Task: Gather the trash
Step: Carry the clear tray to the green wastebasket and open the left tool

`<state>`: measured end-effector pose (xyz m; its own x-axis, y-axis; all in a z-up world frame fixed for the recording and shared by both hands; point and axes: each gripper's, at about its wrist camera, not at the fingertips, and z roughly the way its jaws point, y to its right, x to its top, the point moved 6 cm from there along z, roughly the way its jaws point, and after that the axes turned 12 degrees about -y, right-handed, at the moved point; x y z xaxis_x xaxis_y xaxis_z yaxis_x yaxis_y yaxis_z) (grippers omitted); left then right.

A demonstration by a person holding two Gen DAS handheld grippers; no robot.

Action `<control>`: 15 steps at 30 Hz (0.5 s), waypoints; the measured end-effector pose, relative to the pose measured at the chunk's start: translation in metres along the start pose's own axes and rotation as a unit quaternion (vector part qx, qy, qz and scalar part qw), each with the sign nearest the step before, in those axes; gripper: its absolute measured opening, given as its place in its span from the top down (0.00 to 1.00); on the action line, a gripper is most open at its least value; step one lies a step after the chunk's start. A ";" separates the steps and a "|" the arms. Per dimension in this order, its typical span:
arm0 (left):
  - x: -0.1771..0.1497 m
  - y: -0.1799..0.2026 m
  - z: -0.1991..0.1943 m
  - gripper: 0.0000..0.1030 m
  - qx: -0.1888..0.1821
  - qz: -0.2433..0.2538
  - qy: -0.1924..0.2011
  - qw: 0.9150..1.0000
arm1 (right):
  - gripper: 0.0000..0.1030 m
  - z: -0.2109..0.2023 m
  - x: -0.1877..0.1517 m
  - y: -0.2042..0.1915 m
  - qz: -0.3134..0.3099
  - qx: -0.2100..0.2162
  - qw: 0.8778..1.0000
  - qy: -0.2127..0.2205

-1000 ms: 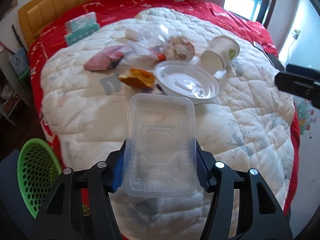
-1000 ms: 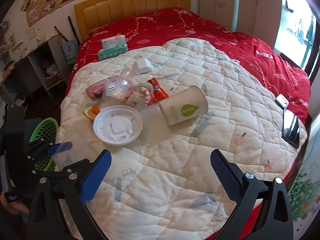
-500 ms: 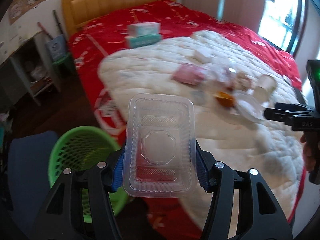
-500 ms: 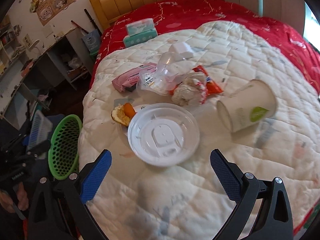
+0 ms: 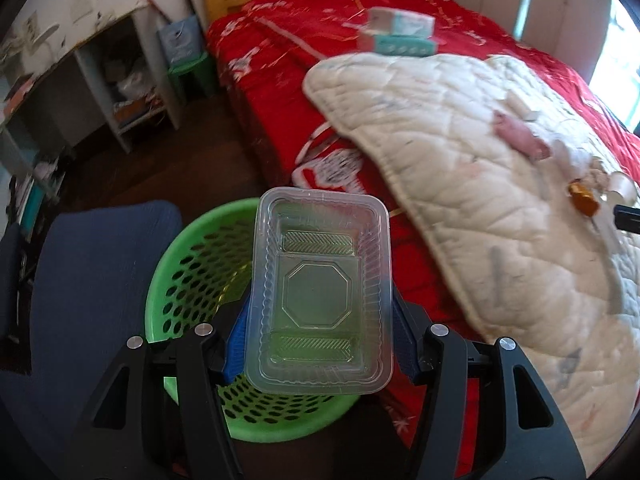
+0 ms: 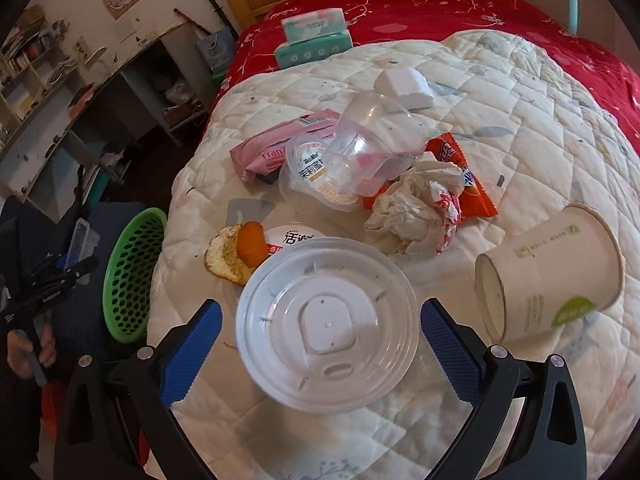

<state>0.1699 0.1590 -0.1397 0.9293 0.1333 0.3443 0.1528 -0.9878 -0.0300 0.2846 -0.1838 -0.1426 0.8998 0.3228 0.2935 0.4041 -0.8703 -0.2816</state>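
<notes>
Left hand-held gripper [image 5: 318,334] clenched on clear plastic tray [image 5: 318,292], held over green basket [image 5: 180,280] beside bed [image 5: 280,64]; right hand-held gripper [image 6: 320,346] released, pads astride white round lid [image 6: 326,328] on quilt [image 6: 500,128]; paper cup [image 6: 548,276], crumpled wrapper [image 6: 416,208], orange peel [image 6: 250,242] nearby.

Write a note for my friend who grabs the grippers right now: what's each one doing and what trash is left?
Left gripper: shut on the clear rectangular plastic container, above the green mesh basket on the floor beside the bed. Not dropped yet.
Right gripper: open, empty, either side of the clear round plastic lid on the white quilt.
Left on the quilt: the lid, tipped paper cup, crumpled wrapper, orange peel, pink packet, clear cups.
</notes>
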 end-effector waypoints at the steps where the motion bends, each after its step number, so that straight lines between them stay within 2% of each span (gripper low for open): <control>1: 0.000 -0.003 0.003 0.44 0.002 -0.003 -0.004 1.000 | 0.07 0.000 0.001 0.001 -0.001 0.005 1.000 -0.001; 4: -0.002 -0.011 0.014 0.44 0.007 -0.010 -0.015 1.000 | 0.07 0.002 0.005 0.002 -0.005 0.019 1.000 -0.002; 11: -0.007 -0.020 0.031 0.44 0.022 -0.009 -0.035 0.999 | 0.07 0.011 0.008 0.001 -0.032 0.014 0.999 -0.018; 15: -0.010 -0.025 0.039 0.44 0.023 -0.016 -0.044 0.999 | 0.07 0.009 0.008 0.000 -0.041 0.009 0.999 -0.013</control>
<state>0.1702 0.1850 -0.1784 0.9494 0.1723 0.2627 0.1954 -0.9786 -0.0643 0.2933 -0.1775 -0.1483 0.8672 0.4031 0.2924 0.4799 -0.8333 -0.2743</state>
